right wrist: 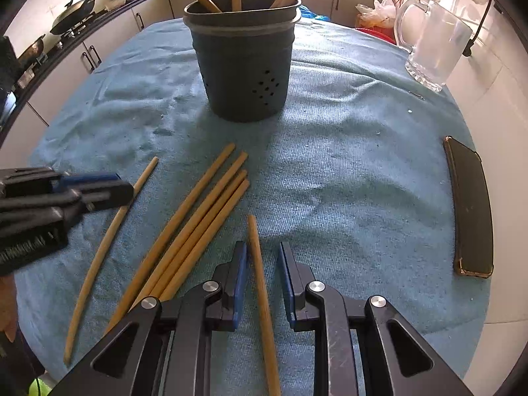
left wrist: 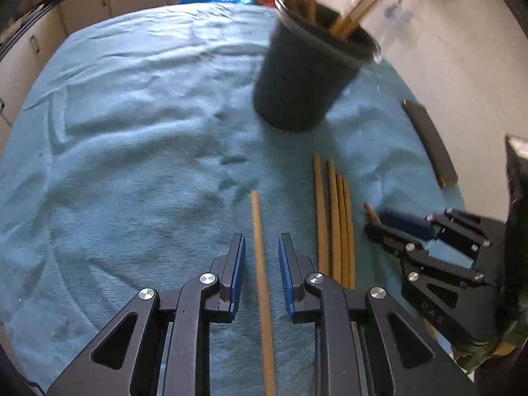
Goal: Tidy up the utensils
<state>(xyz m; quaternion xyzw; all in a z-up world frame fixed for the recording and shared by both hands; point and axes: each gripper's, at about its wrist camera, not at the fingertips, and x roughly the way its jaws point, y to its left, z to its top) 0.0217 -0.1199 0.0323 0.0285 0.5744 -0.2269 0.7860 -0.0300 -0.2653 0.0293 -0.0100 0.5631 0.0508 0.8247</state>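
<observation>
While a dark grey perforated plastic utensil holder (right wrist: 242, 66) waits at upper centre, each narrowly parted tool, left (left wrist: 262, 257) and right (right wrist: 262, 264), straddles one loose wooden chopstick (right wrist: 260, 297) on the teal-towelled desk (right wrist: 346, 165), apparently ready to pinch.

Your desk, under a blue towel (right wrist: 346, 165), carries a dark utensil holder (right wrist: 244, 66), loose chopsticks (right wrist: 198, 227), a phone (right wrist: 472, 211) and a glass mug (right wrist: 435, 46).

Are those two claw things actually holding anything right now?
Nothing is gripped. The left gripper straddles one chopstick, the right gripper another chopstick; both jaws stand open, not pinching.
</observation>
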